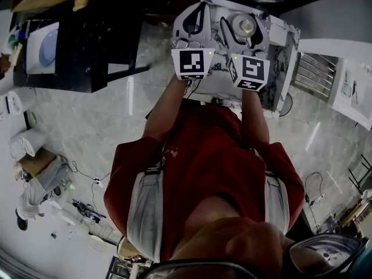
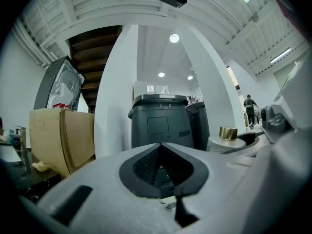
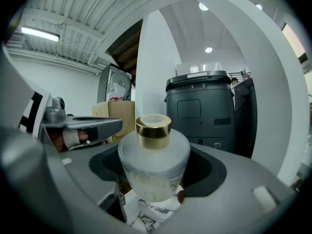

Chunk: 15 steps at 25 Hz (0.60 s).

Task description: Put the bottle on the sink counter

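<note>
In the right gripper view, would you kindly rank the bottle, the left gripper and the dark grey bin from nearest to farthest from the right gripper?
1. bottle: between the jaws, centre.
2. left gripper: alongside, on the left.
3. dark grey bin: in the background, right of centre.

Left hand-held gripper (image 2: 163, 147) closed; right hand-held gripper (image 3: 156, 182) clamps bottle (image 3: 153, 152).

Pale grey marbled floor (image 1: 110, 115) with a black table (image 1: 87, 51) standing on it at one side. A broad white pillar (image 2: 114, 91) rises to a ribbed white ceiling (image 2: 112, 4) set with round recessed lights (image 2: 174, 38). Near the pillar stand a dark grey bin (image 2: 158, 123) and a brown cardboard box (image 2: 58, 135).
</note>
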Tool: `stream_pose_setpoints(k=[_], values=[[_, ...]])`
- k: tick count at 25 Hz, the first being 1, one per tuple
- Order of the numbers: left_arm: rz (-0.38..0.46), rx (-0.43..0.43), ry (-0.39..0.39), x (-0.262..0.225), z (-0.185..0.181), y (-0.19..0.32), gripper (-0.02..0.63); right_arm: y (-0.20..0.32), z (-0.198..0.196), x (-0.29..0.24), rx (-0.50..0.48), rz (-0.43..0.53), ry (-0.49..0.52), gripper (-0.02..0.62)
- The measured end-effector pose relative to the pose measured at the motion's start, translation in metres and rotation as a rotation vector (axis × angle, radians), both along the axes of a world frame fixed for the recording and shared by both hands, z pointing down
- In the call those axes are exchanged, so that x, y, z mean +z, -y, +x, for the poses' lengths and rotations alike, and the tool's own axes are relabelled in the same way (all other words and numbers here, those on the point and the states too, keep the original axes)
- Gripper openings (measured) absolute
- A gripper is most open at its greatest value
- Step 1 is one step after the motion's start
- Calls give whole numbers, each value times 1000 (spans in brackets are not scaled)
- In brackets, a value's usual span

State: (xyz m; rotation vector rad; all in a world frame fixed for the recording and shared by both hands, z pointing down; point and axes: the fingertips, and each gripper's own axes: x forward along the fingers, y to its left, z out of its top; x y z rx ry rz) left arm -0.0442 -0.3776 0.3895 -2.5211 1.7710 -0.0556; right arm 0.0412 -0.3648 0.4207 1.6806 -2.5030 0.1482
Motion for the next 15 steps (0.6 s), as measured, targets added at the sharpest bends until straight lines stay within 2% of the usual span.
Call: stream_pose_setpoints(k=[15], values=[[-64, 9, -20, 33, -24, 18, 3, 25, -20, 57, 39, -89, -25, 337]])
